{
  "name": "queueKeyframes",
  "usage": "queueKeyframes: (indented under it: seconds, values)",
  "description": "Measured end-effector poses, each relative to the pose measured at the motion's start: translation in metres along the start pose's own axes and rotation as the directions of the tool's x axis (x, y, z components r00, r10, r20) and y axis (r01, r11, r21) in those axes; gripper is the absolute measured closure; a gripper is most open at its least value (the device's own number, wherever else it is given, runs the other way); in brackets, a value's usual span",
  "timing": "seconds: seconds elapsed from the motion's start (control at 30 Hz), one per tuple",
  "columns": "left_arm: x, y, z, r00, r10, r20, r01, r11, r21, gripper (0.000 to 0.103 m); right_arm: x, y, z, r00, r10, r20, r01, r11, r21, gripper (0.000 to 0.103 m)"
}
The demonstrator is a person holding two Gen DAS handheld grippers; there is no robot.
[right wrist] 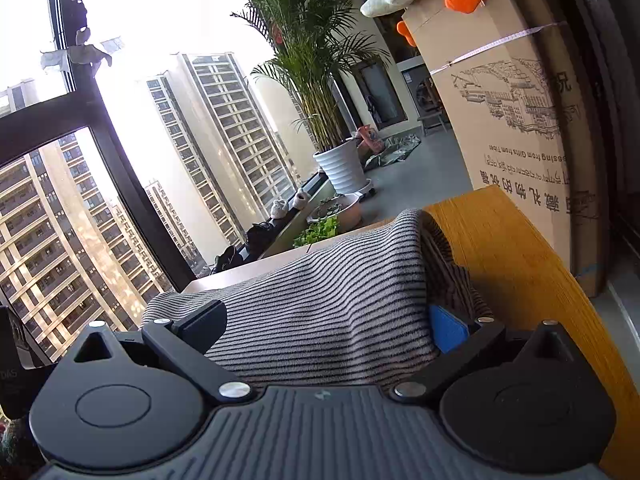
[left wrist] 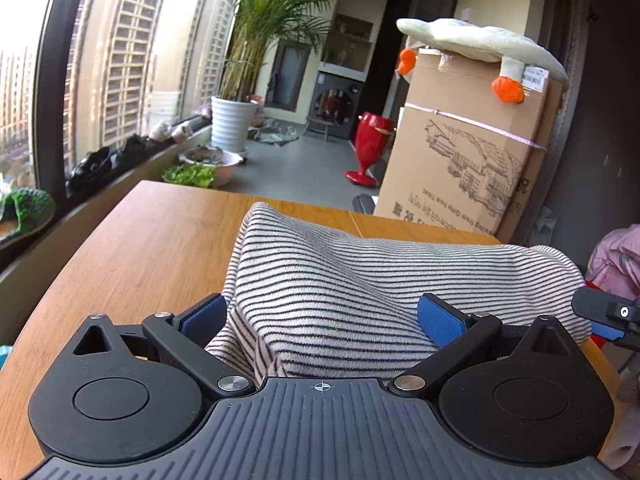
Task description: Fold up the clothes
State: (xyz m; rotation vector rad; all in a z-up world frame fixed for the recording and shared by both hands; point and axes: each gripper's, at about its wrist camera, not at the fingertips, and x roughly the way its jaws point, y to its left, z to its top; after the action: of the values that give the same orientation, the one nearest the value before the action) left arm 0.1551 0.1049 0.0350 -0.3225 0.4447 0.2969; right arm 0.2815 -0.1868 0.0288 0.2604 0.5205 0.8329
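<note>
On the wooden table [left wrist: 152, 240] lies the striped garment [left wrist: 340, 280], bunched in a soft heap at the near side, with its cloth reaching in between the fingers of both my tools; my left gripper [left wrist: 320, 320] has its jaws spread wide, the blue pads [left wrist: 440, 320] standing on either side of the fabric and not pressing it, so it is released; the cloth rises between them in a fold and touches the body of the tool; at the right edge of the left wrist view I see the tip of my right gripper [left wrist: 608, 316], just beside the garment's right end; in the right wrist view my right gripper [right wrist: 324, 328] is also spread apart, with the striped garment [right wrist: 320, 300] draped between its fingers and over the right pad [right wrist: 448, 330], which is half covered; it grips nothing; the garment's far corner lifts up near the right far edge of the table [right wrist: 512, 260]; beyond the table stands a cardboard box [left wrist: 472, 152] at the right with a plush toy [left wrist: 480, 44] on top; a potted palm [left wrist: 244, 80] in a white pot stands far left by the window [left wrist: 120, 60]; a red stool [left wrist: 370, 144] is on the floor between them
</note>
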Motion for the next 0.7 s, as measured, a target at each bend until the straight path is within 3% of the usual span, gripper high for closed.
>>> queueKeyframes:
  seconds: [0.07,0.1,0.2,0.27,0.3,0.37,0.43,0.5,0.57,0.6,0.63,0.7]
  values:
    - [-0.007,-0.005,-0.002,0.999,0.023,0.026,-0.024,0.999,0.043,0.0,-0.008,-0.001,-0.004,0.998,-0.04,0.053,0.04,0.999,0.01,0.0]
    - [-0.014,-0.018,-0.004,0.998,0.026,0.052,-0.032,0.993,0.116,0.0,-0.015,-0.005,-0.004,0.993,-0.05,0.11,0.048,0.999,0.022,0.0]
    - [-0.035,-0.06,-0.012,0.991,0.008,0.133,-0.056,0.933,0.356,0.0,-0.031,-0.025,0.005,0.963,-0.105,0.247,0.08,0.99,0.112,0.0]
    - [-0.047,-0.103,-0.016,0.984,-0.065,0.167,-0.03,0.859,0.511,0.0,-0.033,-0.048,0.018,0.956,-0.133,0.261,0.075,0.972,0.223,0.0]
    - [-0.05,-0.123,-0.02,0.978,-0.101,0.18,-0.024,0.81,0.586,0.0,-0.03,-0.061,0.026,0.962,-0.127,0.243,0.057,0.96,0.274,0.0]
    - [-0.05,-0.162,-0.03,0.97,-0.17,0.176,-0.007,0.7,0.714,0.0,-0.018,-0.095,0.042,0.989,-0.035,0.147,-0.03,0.909,0.417,0.0]
    - [-0.04,-0.193,-0.039,0.968,-0.216,0.128,0.03,0.606,0.795,0.0,-0.002,-0.122,0.048,0.993,0.088,0.079,-0.117,0.828,0.549,0.0]
    - [-0.02,-0.211,-0.047,0.974,-0.205,0.099,0.034,0.563,0.826,0.0,0.017,-0.139,0.048,0.982,0.186,0.017,-0.154,0.757,0.635,0.0]
    - [0.002,-0.227,-0.055,0.98,-0.184,0.074,0.035,0.526,0.85,0.001,0.034,-0.143,0.046,0.97,0.241,-0.021,-0.167,0.728,0.666,0.0]
    - [0.011,-0.231,-0.056,0.983,-0.169,0.066,0.032,0.522,0.852,0.007,0.04,-0.143,0.044,0.964,0.264,-0.024,-0.182,0.723,0.666,0.0]
    - [0.02,-0.233,-0.057,0.987,-0.151,0.06,0.029,0.524,0.852,0.028,0.043,-0.141,0.043,0.963,0.268,-0.025,-0.186,0.731,0.656,0.0]
    - [0.03,-0.236,-0.06,0.987,-0.154,0.038,0.047,0.512,0.858,0.046,0.048,-0.136,0.043,0.964,0.262,-0.038,-0.181,0.755,0.63,0.0]
